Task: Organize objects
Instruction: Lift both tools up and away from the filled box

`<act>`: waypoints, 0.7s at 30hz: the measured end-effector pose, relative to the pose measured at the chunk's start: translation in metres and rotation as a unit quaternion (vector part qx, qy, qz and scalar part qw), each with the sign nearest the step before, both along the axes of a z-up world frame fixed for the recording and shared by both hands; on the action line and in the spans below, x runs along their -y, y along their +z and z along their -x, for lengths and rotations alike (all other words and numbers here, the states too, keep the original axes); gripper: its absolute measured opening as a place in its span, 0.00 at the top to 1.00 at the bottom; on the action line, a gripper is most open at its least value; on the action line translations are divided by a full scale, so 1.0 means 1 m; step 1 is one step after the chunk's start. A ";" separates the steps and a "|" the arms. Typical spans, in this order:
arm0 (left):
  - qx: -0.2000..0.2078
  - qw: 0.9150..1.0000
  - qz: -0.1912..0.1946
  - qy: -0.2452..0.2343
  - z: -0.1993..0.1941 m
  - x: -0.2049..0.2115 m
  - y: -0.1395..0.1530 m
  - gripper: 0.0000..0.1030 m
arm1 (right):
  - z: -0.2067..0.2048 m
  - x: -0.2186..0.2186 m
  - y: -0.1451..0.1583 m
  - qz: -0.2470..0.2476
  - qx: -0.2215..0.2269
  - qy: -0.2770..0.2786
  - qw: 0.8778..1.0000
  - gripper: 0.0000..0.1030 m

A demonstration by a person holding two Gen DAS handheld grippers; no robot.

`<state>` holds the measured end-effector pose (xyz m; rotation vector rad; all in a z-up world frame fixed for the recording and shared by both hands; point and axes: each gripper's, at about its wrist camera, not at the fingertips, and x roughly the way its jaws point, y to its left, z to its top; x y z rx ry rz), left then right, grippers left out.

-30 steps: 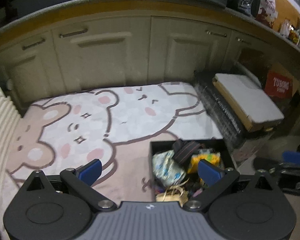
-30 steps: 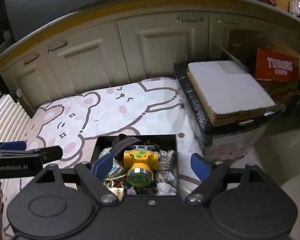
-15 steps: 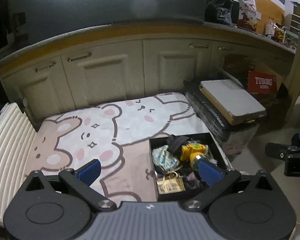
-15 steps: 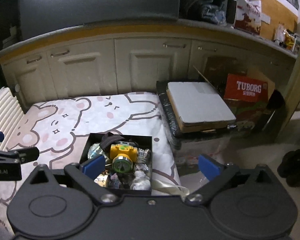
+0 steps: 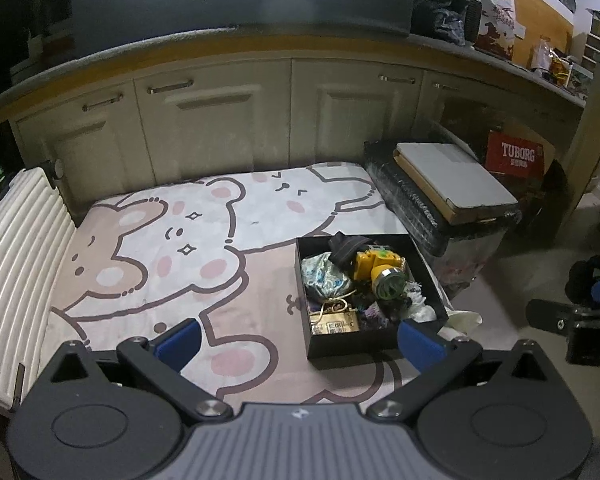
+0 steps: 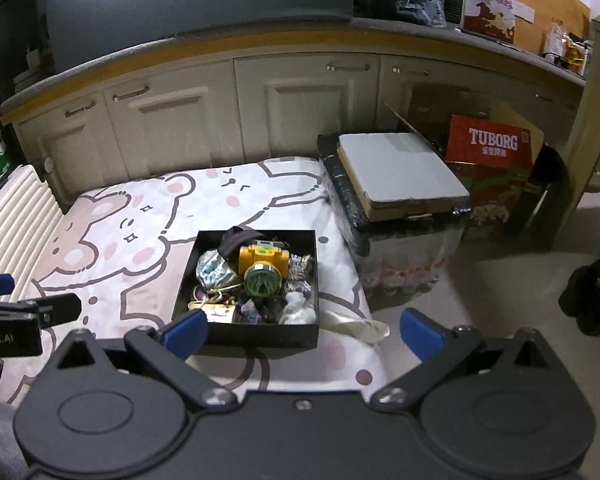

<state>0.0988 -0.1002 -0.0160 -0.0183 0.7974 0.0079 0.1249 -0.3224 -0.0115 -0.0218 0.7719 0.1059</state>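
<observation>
Nearest, left gripper [image 5: 298, 338] with blue-padded fingers spread wide, nothing between them, hovering above the near edge of the pale bear-print blanket [image 5: 204, 240]. Right gripper [image 6: 302, 330] likewise spread apart and empty, blue pads framing the near wall of the box.

Just beyond the pads, an open black rectangular box [image 6: 256, 338] resting on the blanket's right part, close to its right edge. Packed inside: a yellow plastic headlamp with a green round lens [image 6: 263, 266] near the middle, its dark strap [image 6: 236, 240] bunched at the far side; a blue-and-white patterned fabric pouch [image 5: 326, 276] at the left; a small tan card with a gold cord [image 5: 334, 322] at the near left corner; white crumpled material [image 6: 298, 310] at the near right corner. Other small pieces too jumbled to tell apart.

Right of the blanket, a dark plastic-wrapped crate [image 6: 404, 248] topped by a flat cardboard box with a grey-white face [image 6: 400, 168]. Farther right, a red Tuborg carton [image 6: 494, 144]. Left of the blanket, a white ribbed radiator panel [image 5: 16, 248].

Farthest back, cream cabinet doors with metal handles [image 5: 220, 128] under a grey countertop [image 5: 220, 40].
</observation>
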 end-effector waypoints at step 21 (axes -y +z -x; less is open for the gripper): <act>-0.021 0.999 -0.014 0.021 -0.005 -0.008 -0.017 0.00 | -0.005 -0.006 -0.010 0.018 -0.026 -0.008 0.999 0.00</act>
